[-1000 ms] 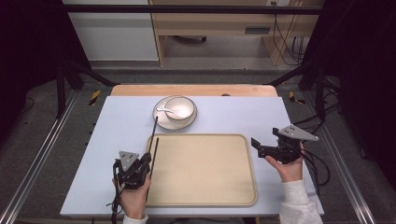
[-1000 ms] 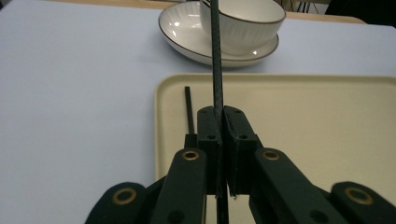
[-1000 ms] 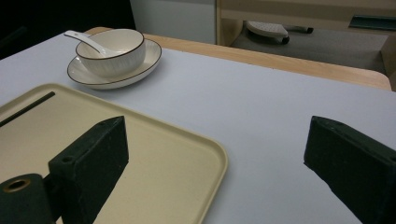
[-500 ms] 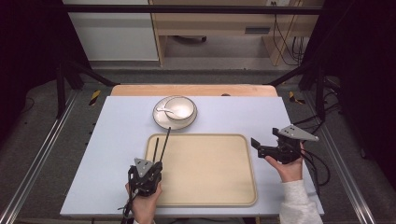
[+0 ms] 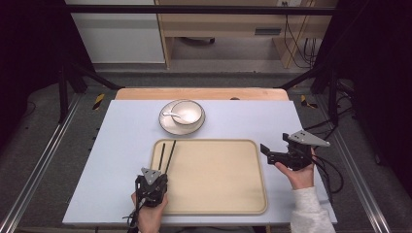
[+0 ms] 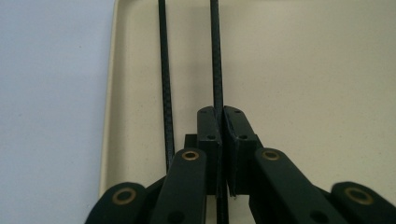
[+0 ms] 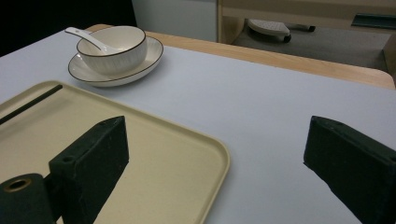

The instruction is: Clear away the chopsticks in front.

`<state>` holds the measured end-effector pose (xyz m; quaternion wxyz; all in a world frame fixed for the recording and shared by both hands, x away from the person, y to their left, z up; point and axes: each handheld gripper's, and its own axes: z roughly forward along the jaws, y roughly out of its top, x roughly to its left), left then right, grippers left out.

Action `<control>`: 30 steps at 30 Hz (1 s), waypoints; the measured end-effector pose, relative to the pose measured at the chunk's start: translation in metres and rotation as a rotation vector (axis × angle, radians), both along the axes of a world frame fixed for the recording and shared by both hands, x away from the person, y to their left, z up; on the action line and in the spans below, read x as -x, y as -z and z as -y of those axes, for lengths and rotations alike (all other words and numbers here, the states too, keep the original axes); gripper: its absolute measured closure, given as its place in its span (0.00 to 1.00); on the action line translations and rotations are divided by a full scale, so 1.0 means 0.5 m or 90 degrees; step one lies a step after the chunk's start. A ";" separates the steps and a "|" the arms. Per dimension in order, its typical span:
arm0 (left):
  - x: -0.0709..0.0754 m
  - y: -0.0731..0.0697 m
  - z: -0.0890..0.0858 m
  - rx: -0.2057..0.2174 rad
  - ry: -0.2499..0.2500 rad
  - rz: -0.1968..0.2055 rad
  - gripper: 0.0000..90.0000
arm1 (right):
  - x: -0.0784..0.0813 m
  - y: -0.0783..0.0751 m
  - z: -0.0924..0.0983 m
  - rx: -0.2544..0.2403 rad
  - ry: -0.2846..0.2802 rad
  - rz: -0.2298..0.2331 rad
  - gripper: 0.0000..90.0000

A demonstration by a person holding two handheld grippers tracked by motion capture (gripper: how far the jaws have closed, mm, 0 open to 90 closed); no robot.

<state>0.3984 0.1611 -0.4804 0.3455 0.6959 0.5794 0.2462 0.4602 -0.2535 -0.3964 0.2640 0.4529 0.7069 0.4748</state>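
Two black chopsticks (image 5: 166, 156) lie along the left edge of the beige tray (image 5: 214, 194), in the lower middle of the high view, their far tips near the tray's top left corner. The left gripper (image 5: 154, 183) sits at their near ends at the bottom left of the tray. In the left gripper view its jaws are clenched on one chopstick (image 6: 215, 56), while the other chopstick (image 6: 164, 84) runs just beside the left jaw, outside the pinch.

There's one tray, and it rests on the pale blue table mat (image 5: 121, 145). Above it, upper middle of the high view, there's one plate (image 5: 167, 127) with one white bowl (image 5: 187, 112) on it and one white spoon (image 5: 171, 115) leaning in the bowl.

The right gripper (image 5: 278, 153) is off the tray's right edge, held in a hand (image 5: 297, 174) at the right of the frame. Its jaws are spread wide with nothing between them, pointing across the tray's corner.
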 end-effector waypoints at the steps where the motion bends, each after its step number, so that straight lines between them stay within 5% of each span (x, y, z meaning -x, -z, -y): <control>1: -0.001 0.000 0.000 -0.003 0.001 -0.005 0.95 | 0.000 0.000 0.000 0.001 0.000 0.000 0.08; 19: -0.008 -0.006 0.004 -0.019 0.009 -0.018 0.92 | -0.001 0.002 -0.004 0.004 -0.002 -0.005 0.08; 30: -0.037 -0.083 0.004 0.026 0.095 0.066 0.67 | 0.003 -0.001 0.000 -0.004 0.003 0.003 0.07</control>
